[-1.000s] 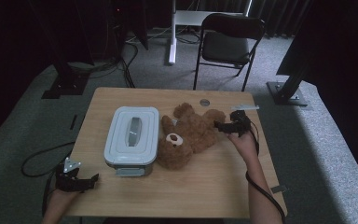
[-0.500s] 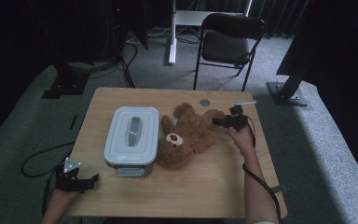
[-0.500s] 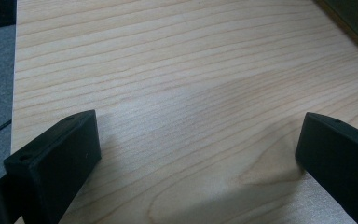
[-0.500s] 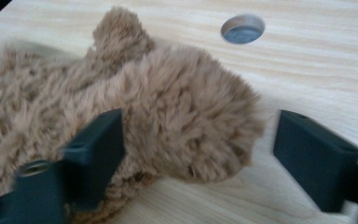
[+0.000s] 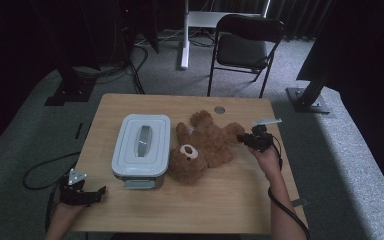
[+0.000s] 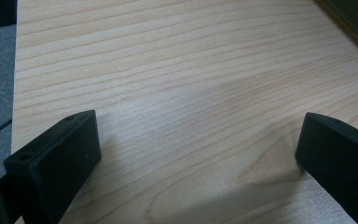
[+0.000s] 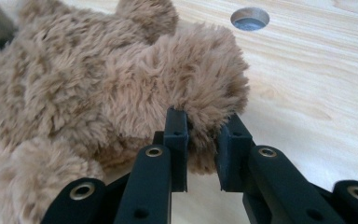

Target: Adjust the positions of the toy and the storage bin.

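From above, a brown teddy bear lies on its back on the wooden table, head toward the person, limbs spread. Just to its left and touching it stands a grey lidded box with a handle set in the lid. The right gripper sits at the bear's outstretched paw on the right side of the table, the hand behind it and a black cable trailing down along the forearm. Just beyond that gripper a small pale strip lies on the wood, and a round hole is set in the tabletop near the far edge. The left gripper rests at the near left corner of the table, well apart from the box and the bear, with its grey three-cornered plate on top. Behind the table stands a dark folding chair on grey carpet.

The left gripper view looks along bare wood grain — its two black jaws stand wide apart with nothing between them.

In the right gripper view the jaws have just been closing and now pinch the furry end of the paw; the pads press into the plush from both sides. The rest of the bear spreads off to the left, and the round hole shows at the top.
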